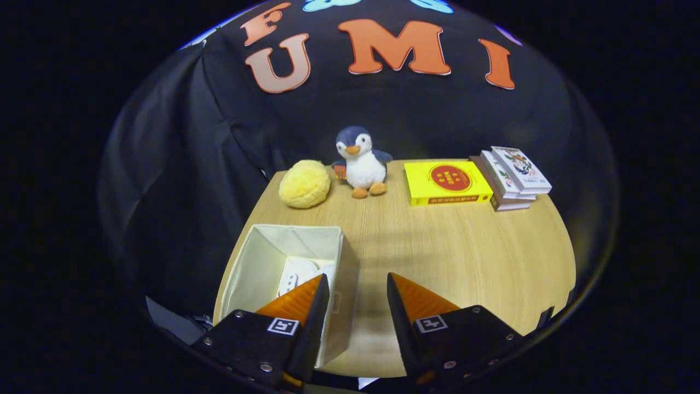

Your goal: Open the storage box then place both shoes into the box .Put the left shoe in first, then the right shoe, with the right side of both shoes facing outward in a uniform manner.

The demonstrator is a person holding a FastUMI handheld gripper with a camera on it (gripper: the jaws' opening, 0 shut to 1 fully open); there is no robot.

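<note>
Tongs [358, 284] released, gripping nothing, above the right wall of one open box [257, 262] on the desk [448, 246]. One white shoe [295, 273] visible inside. Beyond: one penguin [361, 161], one yellow plush [304, 184], one yellow book [445, 183], one book stack [511, 178].

yellow book [445, 183], cover text unreadable (blurred)

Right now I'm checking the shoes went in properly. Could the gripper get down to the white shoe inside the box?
Probably yes. The storage box is open at the top, the gripper is open and empty just above its near right wall, and nothing covers the white shoe lying on the bottom.
</note>
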